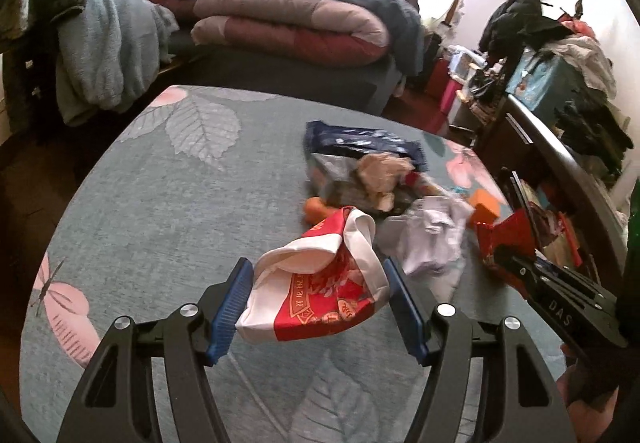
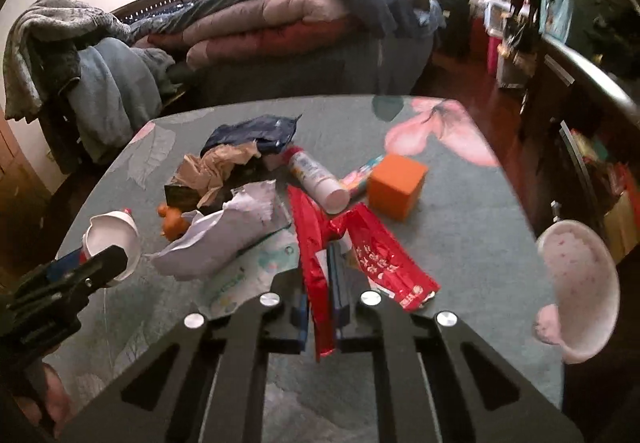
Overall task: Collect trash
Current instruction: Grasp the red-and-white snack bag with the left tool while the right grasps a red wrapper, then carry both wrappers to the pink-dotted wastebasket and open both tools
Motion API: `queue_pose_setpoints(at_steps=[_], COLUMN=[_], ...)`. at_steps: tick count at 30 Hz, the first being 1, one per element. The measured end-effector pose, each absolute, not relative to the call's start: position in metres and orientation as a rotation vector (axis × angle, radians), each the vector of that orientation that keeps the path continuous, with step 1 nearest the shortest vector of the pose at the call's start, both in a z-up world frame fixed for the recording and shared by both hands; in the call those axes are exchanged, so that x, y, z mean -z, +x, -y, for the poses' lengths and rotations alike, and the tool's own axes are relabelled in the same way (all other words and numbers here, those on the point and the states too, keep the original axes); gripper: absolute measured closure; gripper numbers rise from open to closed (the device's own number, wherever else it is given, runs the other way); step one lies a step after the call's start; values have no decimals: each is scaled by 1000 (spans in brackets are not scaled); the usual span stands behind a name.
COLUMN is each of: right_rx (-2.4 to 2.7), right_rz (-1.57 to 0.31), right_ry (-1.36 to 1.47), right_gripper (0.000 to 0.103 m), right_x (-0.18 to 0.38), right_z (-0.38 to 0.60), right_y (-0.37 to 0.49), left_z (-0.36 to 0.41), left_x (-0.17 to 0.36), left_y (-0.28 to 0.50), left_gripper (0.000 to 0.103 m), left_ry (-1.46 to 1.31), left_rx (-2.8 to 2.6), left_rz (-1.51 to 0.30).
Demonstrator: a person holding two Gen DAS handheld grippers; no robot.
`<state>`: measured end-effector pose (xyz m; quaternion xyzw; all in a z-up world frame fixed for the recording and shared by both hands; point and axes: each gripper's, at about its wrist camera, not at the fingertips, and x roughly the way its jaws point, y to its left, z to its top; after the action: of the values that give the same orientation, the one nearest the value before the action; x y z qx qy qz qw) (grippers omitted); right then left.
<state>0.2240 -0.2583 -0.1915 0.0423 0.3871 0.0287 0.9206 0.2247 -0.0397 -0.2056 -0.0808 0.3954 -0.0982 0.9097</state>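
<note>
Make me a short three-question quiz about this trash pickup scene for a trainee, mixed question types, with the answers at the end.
1. True or false: the right gripper is shut on the red foil wrapper.
2. What sits between the fingers of the left gripper?
A. the orange cube
B. the red and white paper cup
C. the crumpled brown paper
3. Fill in: the white spray can lies on its side beside the ____ cube.

Key
1. True; its blue pads pinch the wrapper.
2. B; the crushed red and white paper cup is held between the pads.
3. Orange.
</note>
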Motion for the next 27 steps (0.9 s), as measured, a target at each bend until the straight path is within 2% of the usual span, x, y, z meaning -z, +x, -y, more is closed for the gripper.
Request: queue_pose_setpoints(at_steps=[11, 19, 27], right_rx=[-25, 159, 284], right_rz=[-687, -662, -661], right_ry=[195, 263, 332], right_gripper=[93, 93, 93], right_x=[153, 161, 187], right_z=[325, 421, 509], right_y=[153, 123, 116], left_z=[98, 212, 334], left_x=[170, 153, 164], left_y=[199, 212, 232], left_gripper=[36, 36, 36], left_ry=[-121, -34, 62], left_rx=[397, 620, 769], left_rz=[-741, -733, -774])
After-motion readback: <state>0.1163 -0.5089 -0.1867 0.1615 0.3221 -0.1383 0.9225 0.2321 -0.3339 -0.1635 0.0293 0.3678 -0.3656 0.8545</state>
